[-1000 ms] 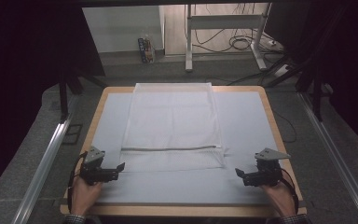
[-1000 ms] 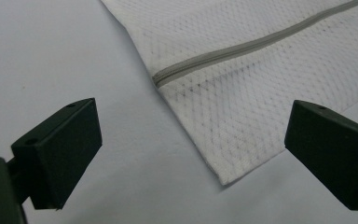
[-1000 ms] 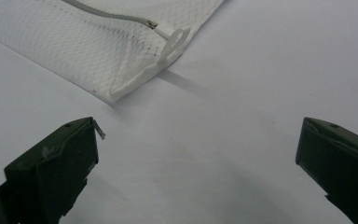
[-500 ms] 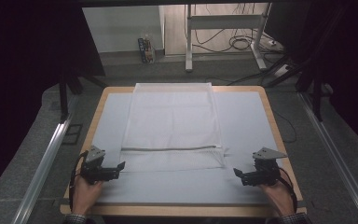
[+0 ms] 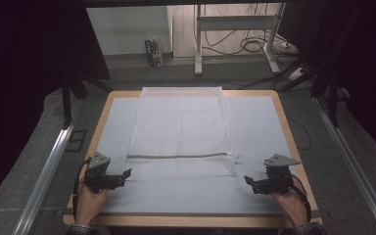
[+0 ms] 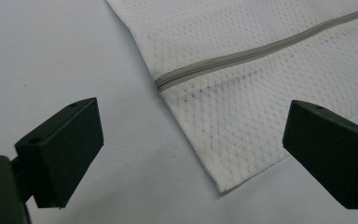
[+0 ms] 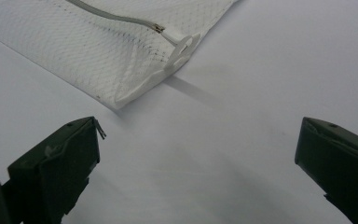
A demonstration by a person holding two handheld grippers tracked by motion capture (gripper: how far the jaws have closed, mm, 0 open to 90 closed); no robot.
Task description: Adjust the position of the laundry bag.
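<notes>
On pale table mat (image 5: 259, 127), white mesh bag (image 5: 181, 132) lies flat.

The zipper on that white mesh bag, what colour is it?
Grey zipper, clearest in the left gripper view.

A mesh bag (image 5: 181, 134) lies on the worktop (image 5: 269, 127), its near corners between the left hand-held gripper (image 5: 125, 175) and right hand-held gripper (image 5: 247, 181).

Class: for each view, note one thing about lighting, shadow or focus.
High view: surroundings fall into darkness, while the table and mesh laundry bag are evenly lit. Left gripper view: the fingers are soft, the zip sharper. Right gripper view: the bag's corner tab casts a soft shadow.
</notes>
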